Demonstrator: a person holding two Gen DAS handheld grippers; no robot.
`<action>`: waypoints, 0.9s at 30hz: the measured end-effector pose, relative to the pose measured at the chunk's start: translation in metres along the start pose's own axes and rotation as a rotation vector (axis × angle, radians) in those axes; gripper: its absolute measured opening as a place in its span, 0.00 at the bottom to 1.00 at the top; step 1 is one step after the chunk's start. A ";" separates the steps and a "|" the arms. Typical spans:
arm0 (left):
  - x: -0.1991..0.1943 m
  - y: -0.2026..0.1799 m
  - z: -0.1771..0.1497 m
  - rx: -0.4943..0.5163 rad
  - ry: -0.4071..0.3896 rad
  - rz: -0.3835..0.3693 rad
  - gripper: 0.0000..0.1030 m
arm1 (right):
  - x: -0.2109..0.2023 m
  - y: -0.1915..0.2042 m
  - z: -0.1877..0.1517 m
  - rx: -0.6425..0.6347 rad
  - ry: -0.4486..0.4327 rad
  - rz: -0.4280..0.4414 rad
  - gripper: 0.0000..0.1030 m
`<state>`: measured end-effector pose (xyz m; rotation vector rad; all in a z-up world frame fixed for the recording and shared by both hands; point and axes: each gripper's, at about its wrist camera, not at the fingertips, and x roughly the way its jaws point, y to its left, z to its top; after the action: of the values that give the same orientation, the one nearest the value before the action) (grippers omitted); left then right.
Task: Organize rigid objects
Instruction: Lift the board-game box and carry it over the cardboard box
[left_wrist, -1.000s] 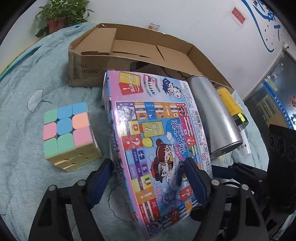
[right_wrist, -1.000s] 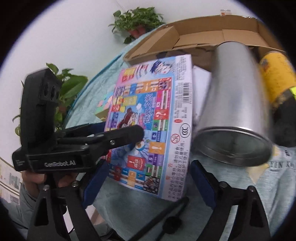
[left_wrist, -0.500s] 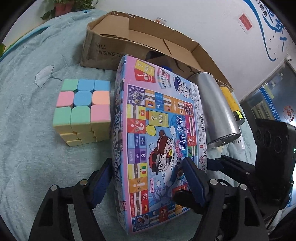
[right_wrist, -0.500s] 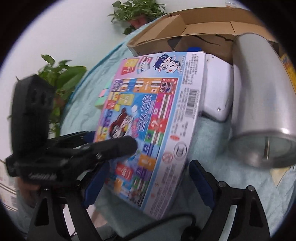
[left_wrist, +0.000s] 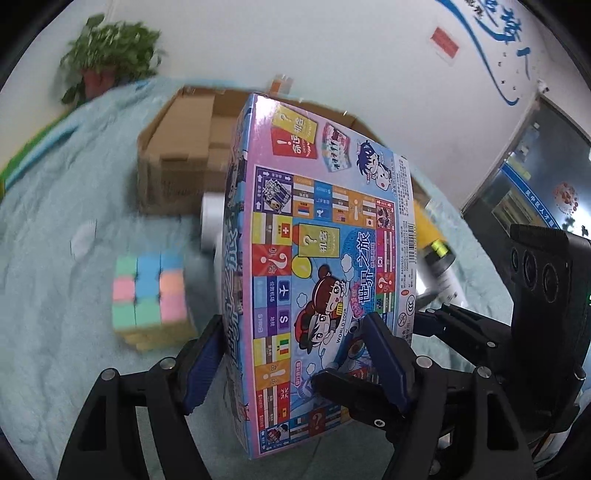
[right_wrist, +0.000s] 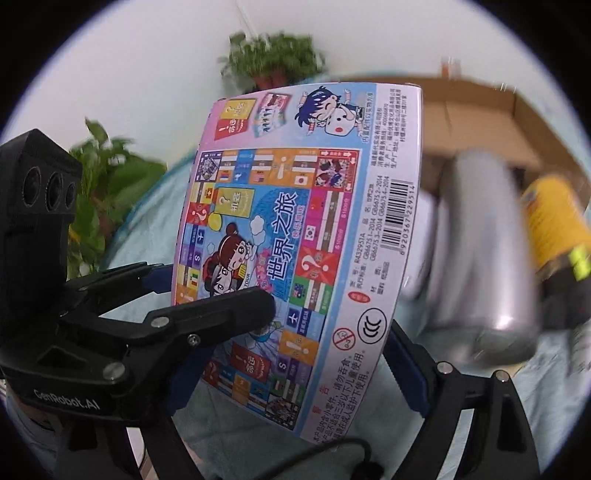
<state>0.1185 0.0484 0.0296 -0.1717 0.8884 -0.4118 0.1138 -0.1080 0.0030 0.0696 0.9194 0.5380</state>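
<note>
Evidently we are mid-carry: our left gripper (left_wrist: 295, 354) has its jaws clenched across the board game box (left_wrist: 325, 251), which is tilted up off the blue cloth (left_wrist: 55, 258), and our right gripper (right_wrist: 295, 347) straddles the same box, though we cannot tell whether it presses. The cardboard carton (left_wrist: 177, 147) lies beyond. Next, we judge, comes swinging the box over its rim, clear of the silver cylinder (right_wrist: 480, 258) and pastel cube (left_wrist: 147, 291).
</note>
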 end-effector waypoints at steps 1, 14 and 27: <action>-0.005 -0.006 0.010 0.023 -0.025 0.001 0.70 | -0.007 -0.001 0.007 -0.007 -0.030 -0.007 0.86; -0.008 -0.061 0.170 0.222 -0.232 -0.019 0.70 | -0.061 -0.044 0.141 -0.102 -0.253 -0.147 0.86; 0.053 -0.025 0.248 0.147 -0.145 -0.003 0.70 | -0.005 -0.085 0.215 -0.091 -0.124 -0.114 0.86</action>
<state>0.3356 -0.0022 0.1540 -0.0668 0.7128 -0.4604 0.3121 -0.1478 0.1143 -0.0312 0.7717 0.4640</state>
